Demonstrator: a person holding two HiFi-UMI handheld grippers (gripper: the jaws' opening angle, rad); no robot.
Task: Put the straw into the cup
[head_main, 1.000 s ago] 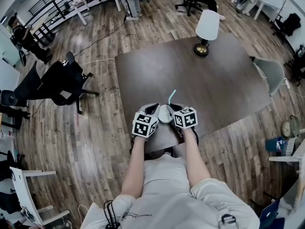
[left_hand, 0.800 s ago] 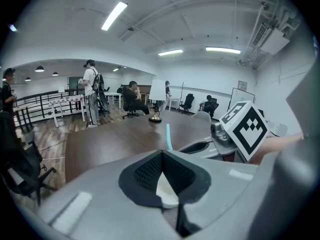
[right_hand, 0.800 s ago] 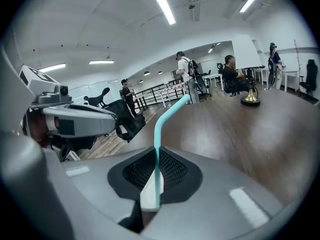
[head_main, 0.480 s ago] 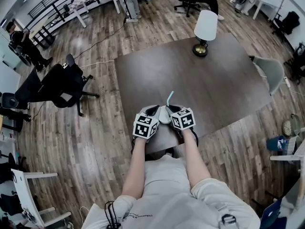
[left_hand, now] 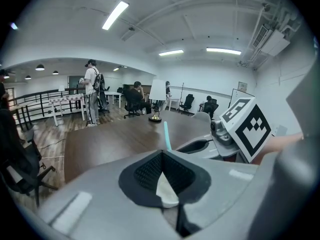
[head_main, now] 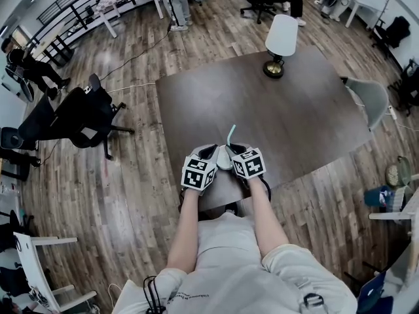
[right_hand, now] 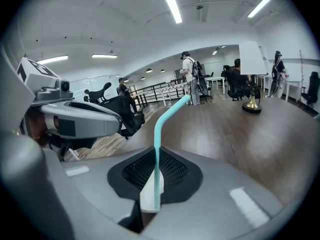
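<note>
Work is taking place at the near edge of the dark brown wooden table [head_main: 301,120], where the person's forearms are reaching in from below and the two grippers are sitting side by side, nearly touching. The right gripper [right_hand: 155,180] is clenching its pads on the pale teal bendy plastic straw [right_hand: 158,149], which is standing upright between them, its bent top leaning away toward the far side of the table; a white sliver is lying against the straw's lower end, and I cannot tell what it is. The left gripper [left_hand: 163,176] is pinching its pads tight on a wall of the small white cup [head_main: 224,157], which is sitting between the two sets of jaw tips just inside the table's near edge. From the head view the straw is rising right over the cup, though whether its lower end is inside cannot be told. Beyond the grippers the tabletop is stretching away bare to the far edge, where a lamp with a white shade and brass base [head_main: 283,36] is standing. A black office chair [head_main: 78,110] is standing well off the table's left edge, and a grey chair [head_main: 372,100] is touching its right edge.
</note>
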